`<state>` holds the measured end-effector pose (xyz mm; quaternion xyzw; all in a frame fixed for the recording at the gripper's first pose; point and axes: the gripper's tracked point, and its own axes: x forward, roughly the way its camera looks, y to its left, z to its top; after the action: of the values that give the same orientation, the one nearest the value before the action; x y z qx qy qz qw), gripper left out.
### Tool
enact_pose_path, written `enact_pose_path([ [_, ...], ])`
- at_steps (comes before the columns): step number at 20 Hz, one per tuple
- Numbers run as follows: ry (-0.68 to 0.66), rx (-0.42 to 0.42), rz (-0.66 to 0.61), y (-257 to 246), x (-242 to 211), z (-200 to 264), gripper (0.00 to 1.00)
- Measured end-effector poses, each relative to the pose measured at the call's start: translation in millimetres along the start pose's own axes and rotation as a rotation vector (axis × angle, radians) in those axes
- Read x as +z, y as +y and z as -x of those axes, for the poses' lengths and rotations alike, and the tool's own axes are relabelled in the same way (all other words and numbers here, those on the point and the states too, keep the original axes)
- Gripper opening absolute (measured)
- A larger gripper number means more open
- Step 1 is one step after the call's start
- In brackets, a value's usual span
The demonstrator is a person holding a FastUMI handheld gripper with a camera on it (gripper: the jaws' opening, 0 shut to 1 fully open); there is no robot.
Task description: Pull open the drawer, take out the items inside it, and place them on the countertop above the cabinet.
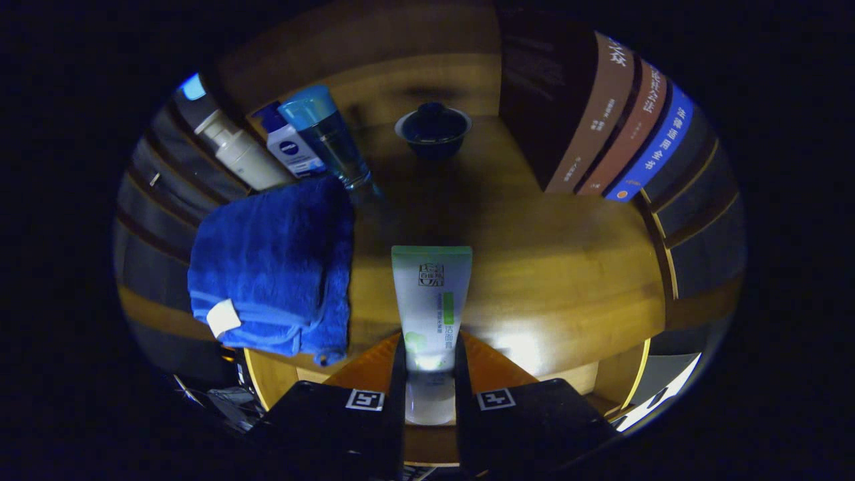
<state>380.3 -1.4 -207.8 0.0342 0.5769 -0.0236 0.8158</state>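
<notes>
Gripper view: jaws clamp one tube [431,300]; one towel [274,264], three bottles [287,143].

Tongs [431,374] clamping tube [431,300], above countertop [568,280], blue towel [274,260] beside

Gripper [431,374] level, pointing forward; fingers [394,374] closed in on the tube [431,300], both apparently pressing its lower end.

We see the countertop [568,280] as smooth varnished wood with a glossy sheen. The tube [431,300], pressed between both fingers of the gripper [431,374], looks like soft, satiny plastic. The blue towel [274,260] is fluffy terry cloth, matt. The tumbler [330,143] looks clear and glossy; the lidded bowl [433,130] looks glazed.
</notes>
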Motion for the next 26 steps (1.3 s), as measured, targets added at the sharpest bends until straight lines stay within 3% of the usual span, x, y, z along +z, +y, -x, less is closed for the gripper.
enact_pose_path([
  [4,-0.003,-0.015,0.004,-4.1,17.9,-11.7,0.36],
  [7,-0.007,-0.046,0.026,-5.8,23.0,-14.0,0.46],
  [13,-0.034,-0.024,0.018,0.9,24.1,-9.3,1.0],
  [20,-0.191,0.049,0.103,0.6,19.6,46.9,1.0],
  [26,-0.359,0.189,0.165,21.3,-15.7,107.5,1.0],
])
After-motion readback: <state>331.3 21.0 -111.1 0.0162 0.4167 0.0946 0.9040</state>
